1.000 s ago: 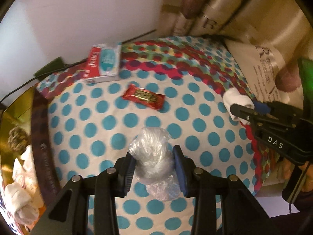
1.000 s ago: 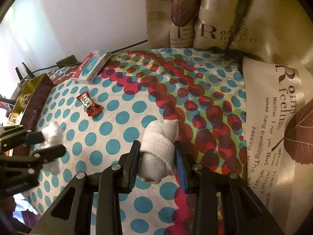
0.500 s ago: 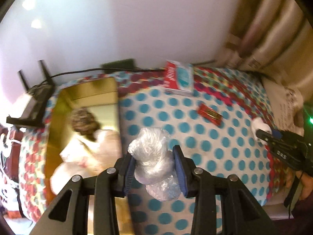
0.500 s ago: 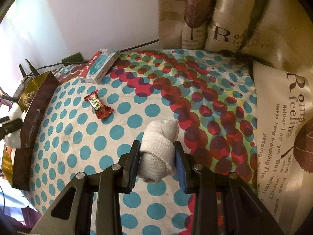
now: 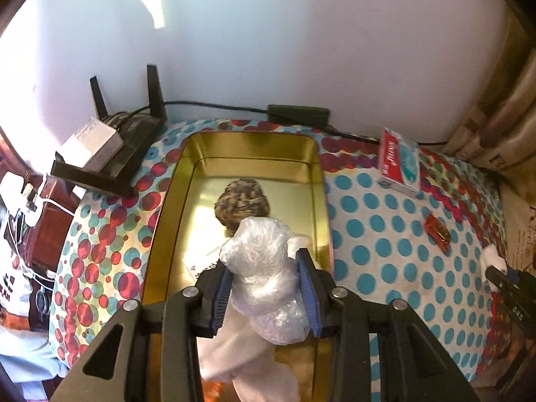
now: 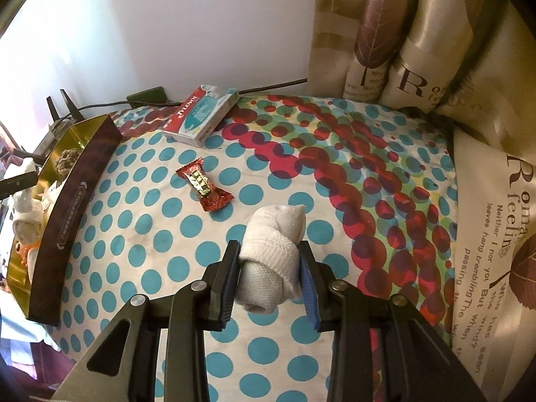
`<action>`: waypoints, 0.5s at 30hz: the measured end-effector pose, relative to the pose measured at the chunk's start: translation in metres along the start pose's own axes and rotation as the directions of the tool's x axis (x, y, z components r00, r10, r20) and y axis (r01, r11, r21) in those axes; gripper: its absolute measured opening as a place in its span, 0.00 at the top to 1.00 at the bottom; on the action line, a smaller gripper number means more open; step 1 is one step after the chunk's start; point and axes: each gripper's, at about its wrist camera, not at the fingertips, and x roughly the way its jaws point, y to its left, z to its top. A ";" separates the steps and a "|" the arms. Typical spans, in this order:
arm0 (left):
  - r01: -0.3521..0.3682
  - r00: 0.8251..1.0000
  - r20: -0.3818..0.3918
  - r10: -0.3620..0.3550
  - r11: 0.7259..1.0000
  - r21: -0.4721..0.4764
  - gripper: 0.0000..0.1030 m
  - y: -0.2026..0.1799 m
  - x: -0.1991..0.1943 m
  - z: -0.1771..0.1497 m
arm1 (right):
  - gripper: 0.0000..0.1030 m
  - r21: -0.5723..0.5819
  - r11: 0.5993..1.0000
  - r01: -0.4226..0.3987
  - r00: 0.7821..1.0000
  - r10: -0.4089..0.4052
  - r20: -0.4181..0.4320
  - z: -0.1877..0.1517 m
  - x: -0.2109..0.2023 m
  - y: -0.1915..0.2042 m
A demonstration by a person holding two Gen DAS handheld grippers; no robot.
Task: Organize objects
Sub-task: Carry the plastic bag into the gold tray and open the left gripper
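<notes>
My left gripper (image 5: pixel 266 273) is shut on a crumpled clear plastic bag (image 5: pixel 264 268) and holds it over the gold tin box (image 5: pixel 254 147), which holds a brown speckled ball (image 5: pixel 241 206) and white items. My right gripper (image 6: pixel 269 264) is shut on a rolled white sock (image 6: pixel 273 258) above the polka-dot cloth. A red candy wrapper (image 6: pixel 204 186) and a red-and-teal medicine box (image 6: pixel 201 114) lie on the cloth. The tin (image 6: pixel 80 181) stands at the left in the right wrist view. The right gripper with the sock (image 5: pixel 492 259) shows at the far right in the left wrist view.
A black router (image 5: pixel 114 154) with antennas and a white adapter sit behind the tin on the left. A black cable (image 5: pixel 294 112) runs along the wall. Printed curtains (image 6: pixel 402 50) and a lettered pillow (image 6: pixel 492 234) bound the right side.
My left gripper has carried the plastic bag leftward from over the dotted cloth to above the gold tin. My right gripper keeps the sock and has barely moved.
</notes>
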 end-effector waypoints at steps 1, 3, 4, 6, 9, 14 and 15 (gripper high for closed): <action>-0.001 1.000 -0.003 0.001 1.000 -0.004 0.63 0.001 0.002 0.000 | 0.68 -0.001 1.000 0.001 1.000 -0.001 0.001 0.000 -0.001 0.001; -0.008 1.000 -0.008 0.008 1.000 -0.009 0.63 0.004 0.007 0.000 | 0.68 -0.002 1.000 0.003 1.000 -0.003 0.001 0.000 -0.002 0.003; -0.016 1.000 -0.011 0.015 1.000 -0.011 0.63 0.005 0.009 0.001 | 0.68 -0.004 1.000 0.004 1.000 -0.004 0.002 0.000 -0.002 0.004; -0.019 1.000 -0.015 0.018 1.000 -0.014 0.63 0.007 0.013 0.001 | 0.68 -0.001 1.000 0.003 1.000 -0.003 0.002 -0.001 -0.002 0.005; -0.047 0.999 -0.010 0.047 0.999 -0.005 0.62 0.006 0.014 0.001 | 0.68 -0.005 1.000 0.004 1.000 -0.004 0.002 -0.001 -0.003 0.007; -0.059 0.998 -0.023 0.059 0.998 0.002 0.59 0.006 0.015 0.001 | 0.68 -0.016 1.000 0.007 1.000 -0.007 0.000 -0.002 -0.005 0.016; -0.062 0.998 -0.024 0.062 0.998 -0.001 0.58 0.007 0.016 0.001 | 0.68 -0.020 1.000 0.007 1.000 -0.007 0.000 -0.002 -0.005 0.018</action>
